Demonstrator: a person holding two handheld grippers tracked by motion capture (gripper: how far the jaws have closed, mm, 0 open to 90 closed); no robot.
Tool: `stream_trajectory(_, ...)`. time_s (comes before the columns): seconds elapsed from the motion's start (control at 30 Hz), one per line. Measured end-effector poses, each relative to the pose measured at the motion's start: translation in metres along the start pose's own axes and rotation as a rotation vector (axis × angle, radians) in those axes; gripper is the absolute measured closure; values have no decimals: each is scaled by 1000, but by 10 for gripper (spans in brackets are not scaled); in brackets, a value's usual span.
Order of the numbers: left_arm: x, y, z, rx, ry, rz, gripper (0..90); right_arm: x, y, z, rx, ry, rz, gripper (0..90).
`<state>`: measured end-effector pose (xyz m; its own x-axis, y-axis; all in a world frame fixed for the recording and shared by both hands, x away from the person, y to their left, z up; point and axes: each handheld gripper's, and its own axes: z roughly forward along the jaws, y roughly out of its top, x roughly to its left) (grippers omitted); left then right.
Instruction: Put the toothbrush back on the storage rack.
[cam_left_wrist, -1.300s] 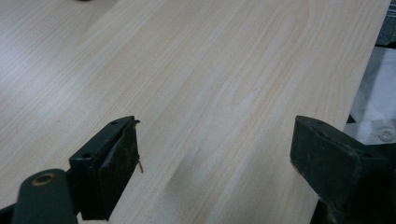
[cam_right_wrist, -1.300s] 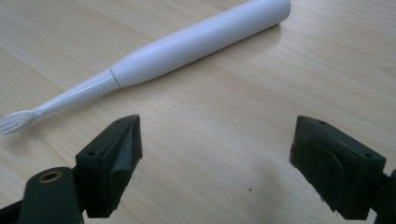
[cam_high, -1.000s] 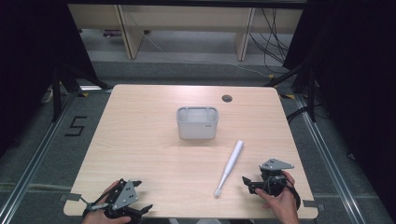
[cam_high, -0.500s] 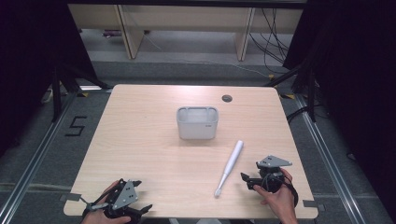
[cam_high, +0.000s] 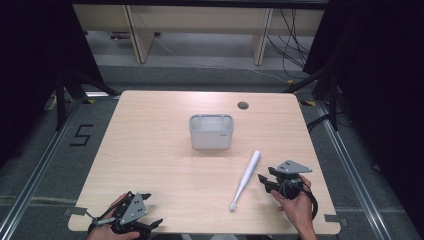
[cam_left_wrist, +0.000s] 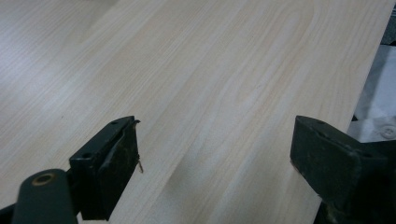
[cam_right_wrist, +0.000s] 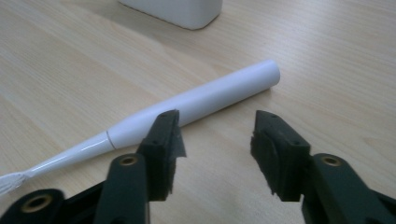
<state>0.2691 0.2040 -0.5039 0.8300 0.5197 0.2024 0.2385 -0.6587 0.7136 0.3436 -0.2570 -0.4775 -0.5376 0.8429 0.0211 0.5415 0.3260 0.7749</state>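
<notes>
your right tongs (cam_right_wrist: 215, 140) sit just short of the electric toothbrush (cam_right_wrist: 187, 105), with its pads half spread and nothing between them; the jaws have just been closing in, though the handle lies ahead of them, not inside. the toothbrush lies flat on the table (cam_high: 150, 150), near the right front, its bristle end toward you and its blunt butt end pointing at the white holder (cam_high: 211, 131) standing mid-table, apart from it.

expect it to be light and stiff, but glossy and round, so it will likely roll or squirt out of a pinch placed off centre. take it across the thick handle, around the middle of that section, not on the thin neck (which tapers and would let it tip) and not on the bristles.

it is all white: a smooth cylinder for the body, a faint seam, then a slim shiny neck ending in a small pale brush head.

your left tongs (cam_left_wrist: 215, 154) rest over bare wood at the front left of the table, spread wide and empty.
</notes>
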Motion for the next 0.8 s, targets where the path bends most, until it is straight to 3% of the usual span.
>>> stream_trajectory(0.03,-1,0,1,-11,-4,-14,148,-3,3,2,1,15,-37,605)
stream_trajectory(0.1,0,0,-1,1,-9,0,148,-2,4,2,1,3,-21,632)
stream_trajectory(0.17,0,0,0,1,2,1,148,-3,7,7,-3,4,-62,716)
stream_trajectory(0.23,0,0,0,2,1,2,148,-4,9,10,-3,-1,-81,758)
stream_trajectory(0.27,-1,0,-1,0,-21,-4,148,-4,9,10,-3,-1,-81,758)
stream_trajectory(0.43,0,0,0,5,-10,1,148,-4,18,19,-8,8,-121,875)
stream_trajectory(0.53,-1,0,0,-2,-1,2,148,-4,21,23,-3,19,-130,897)
stream_trajectory(0.57,-1,0,0,-1,-4,3,148,-6,24,29,-6,18,-153,900)
stream_trajectory(0.6,-1,0,0,-1,-4,3,148,-4,25,31,0,17,-134,900)
stream_trajectory(0.63,-1,0,0,0,0,3,148,-6,27,34,-1,19,-152,900)
stream_trajectory(0.7,-1,0,0,-10,-11,-6,148,-6,30,39,9,28,-119,900)
stream_trajectory(0.8,0,0,0,5,0,3,148,-9,35,46,4,18,-125,900)
